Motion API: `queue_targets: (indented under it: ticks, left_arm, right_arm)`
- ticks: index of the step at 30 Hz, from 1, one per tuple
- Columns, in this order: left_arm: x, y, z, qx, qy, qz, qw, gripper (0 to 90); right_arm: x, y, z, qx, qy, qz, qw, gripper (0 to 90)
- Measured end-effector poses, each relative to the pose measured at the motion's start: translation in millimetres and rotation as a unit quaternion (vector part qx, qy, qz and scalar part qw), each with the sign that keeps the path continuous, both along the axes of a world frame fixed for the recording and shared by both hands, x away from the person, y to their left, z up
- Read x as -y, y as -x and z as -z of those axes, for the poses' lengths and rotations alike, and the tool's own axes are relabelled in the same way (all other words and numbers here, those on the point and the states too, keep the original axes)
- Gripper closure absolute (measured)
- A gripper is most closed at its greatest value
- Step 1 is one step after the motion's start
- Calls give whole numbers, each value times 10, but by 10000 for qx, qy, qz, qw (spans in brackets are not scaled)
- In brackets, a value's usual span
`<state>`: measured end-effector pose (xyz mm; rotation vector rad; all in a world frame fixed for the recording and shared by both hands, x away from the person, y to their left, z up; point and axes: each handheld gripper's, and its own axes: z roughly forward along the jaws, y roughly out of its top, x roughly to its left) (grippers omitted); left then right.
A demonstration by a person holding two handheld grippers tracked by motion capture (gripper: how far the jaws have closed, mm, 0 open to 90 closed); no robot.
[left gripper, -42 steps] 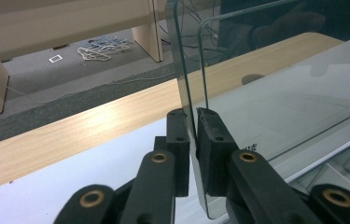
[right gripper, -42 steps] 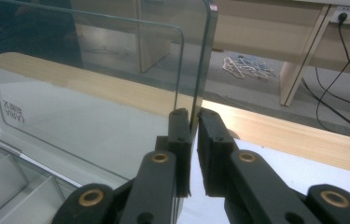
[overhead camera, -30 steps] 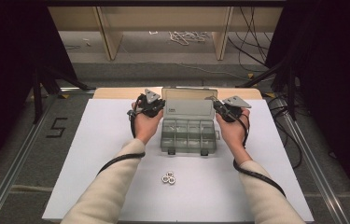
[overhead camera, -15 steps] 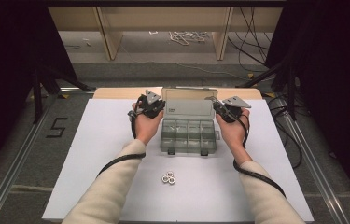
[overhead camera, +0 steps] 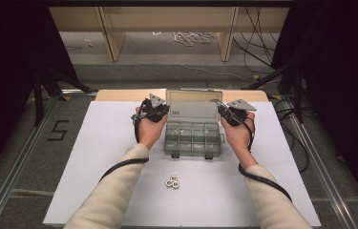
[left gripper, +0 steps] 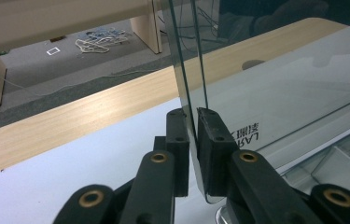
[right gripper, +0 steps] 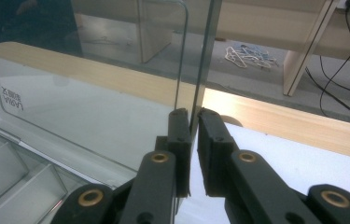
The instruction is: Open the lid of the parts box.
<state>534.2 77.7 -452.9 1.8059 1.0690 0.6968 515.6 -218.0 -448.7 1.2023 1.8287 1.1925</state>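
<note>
Organizer box: clear, mid-table on white mat, lid raised.
Left gripper: jaws pinching lid's left edge.
Right gripper: jaws pinching lid's right edge.
Nuts: nearer the person.

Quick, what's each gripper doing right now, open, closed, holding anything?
Left gripper: closed on the left edge of the clear box lid.
Right gripper: closed on the lid's right edge.
</note>
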Motion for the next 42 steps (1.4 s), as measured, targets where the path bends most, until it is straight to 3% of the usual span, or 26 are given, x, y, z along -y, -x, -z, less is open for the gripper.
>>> queue_targets:
  ticks: [13, 14, 17, 18, 26, 29, 33, 36, 42]
  left_arm:
    - [-2, -5, 59, -160, -82, 59, 9998, 826]
    - [-5, -6, 63, -168, -115, 93, 9997, 826]
    - [-12, -11, 81, -272, -221, 131, 9993, 822]
    - [-12, -14, 89, -317, -248, 157, 9991, 820]
    - [-1, -13, 146, -431, -294, 171, 9985, 816]
    - [2, -13, 161, -456, -312, 166, 9983, 814]
    - [4, -13, 181, -489, -302, 170, 9982, 808]
    - [10, -10, 196, -515, -263, 176, 9982, 801]
    - [6, -18, 186, -599, -288, 218, 9975, 762]
  right_arm:
    - [-5, -7, 31, -13, 68, -2, 10000, 839]
    - [6, 10, 16, -140, 140, -6, 9998, 839]
    - [-10, -7, 48, 13, 70, 30, 10000, 839]
    - [-3, 2, 37, -113, 84, -11, 9999, 838]
    - [7, -11, 64, -83, 214, -3, 9997, 837]
    - [-11, -9, 75, -190, 121, -3, 9997, 836]
    - [3, -4, 75, -287, 251, 11, 9993, 833]
    - [-8, -18, 100, -289, 213, 12, 9994, 829]
    - [-20, -21, 171, -628, 303, 42, 9976, 807]
